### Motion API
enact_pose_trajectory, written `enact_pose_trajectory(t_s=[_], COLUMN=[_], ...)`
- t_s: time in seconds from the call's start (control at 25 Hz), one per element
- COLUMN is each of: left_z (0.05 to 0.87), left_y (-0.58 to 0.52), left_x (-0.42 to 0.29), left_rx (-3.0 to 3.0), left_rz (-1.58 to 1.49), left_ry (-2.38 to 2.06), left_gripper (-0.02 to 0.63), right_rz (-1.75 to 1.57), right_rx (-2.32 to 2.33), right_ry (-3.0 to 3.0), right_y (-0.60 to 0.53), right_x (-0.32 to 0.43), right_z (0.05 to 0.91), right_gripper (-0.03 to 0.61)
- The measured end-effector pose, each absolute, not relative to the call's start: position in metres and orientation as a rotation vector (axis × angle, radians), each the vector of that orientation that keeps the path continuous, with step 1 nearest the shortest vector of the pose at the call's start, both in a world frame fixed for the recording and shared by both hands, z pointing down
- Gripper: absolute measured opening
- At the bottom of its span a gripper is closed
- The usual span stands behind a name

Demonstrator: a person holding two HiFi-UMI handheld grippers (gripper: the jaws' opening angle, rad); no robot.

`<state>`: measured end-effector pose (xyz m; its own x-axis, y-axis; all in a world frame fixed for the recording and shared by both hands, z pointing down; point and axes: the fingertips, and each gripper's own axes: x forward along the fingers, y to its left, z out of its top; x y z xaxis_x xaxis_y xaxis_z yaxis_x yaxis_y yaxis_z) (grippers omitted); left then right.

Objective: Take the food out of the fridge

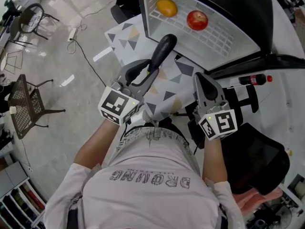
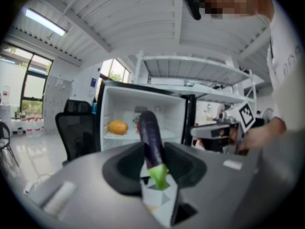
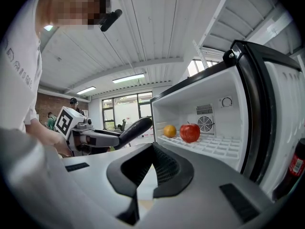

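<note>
A cloth (image 1: 124, 39) printed with grey and tan triangles lies at the head view's centre. On the concrete floor (image 1: 90, 13), a dark mesh chair (image 1: 24, 101) stands at the left edge and a round-backed chair (image 1: 29, 17) at upper left. Near it a white power strip (image 1: 72, 33) trails a black cable (image 1: 86, 56). A black office chair (image 1: 259, 159) fills the lower right.

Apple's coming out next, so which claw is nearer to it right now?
Right. The right claw sits straight in front of the apple, outside the fridge; the left claw, holding the eggplant, is farther left.
</note>
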<state>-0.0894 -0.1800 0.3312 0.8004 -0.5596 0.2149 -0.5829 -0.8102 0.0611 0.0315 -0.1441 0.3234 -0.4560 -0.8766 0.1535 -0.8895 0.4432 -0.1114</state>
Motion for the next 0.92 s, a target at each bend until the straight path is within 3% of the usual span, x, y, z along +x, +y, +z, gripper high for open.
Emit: enact_pose_trajectory(t_s=[0.92], left_z=[0.334], left_y=[-0.18], left_x=[-0.076], left_rx=[2.854], left_rz=[0.3], left_ry=[-0.906], left_gripper=[0.133], right_rz=[0.298], right_rx=[1.592], right_ry=[-2.607], right_y=[-0.145], right_x=[0.042], right_z=[0.333], right_gripper=[-0.003])
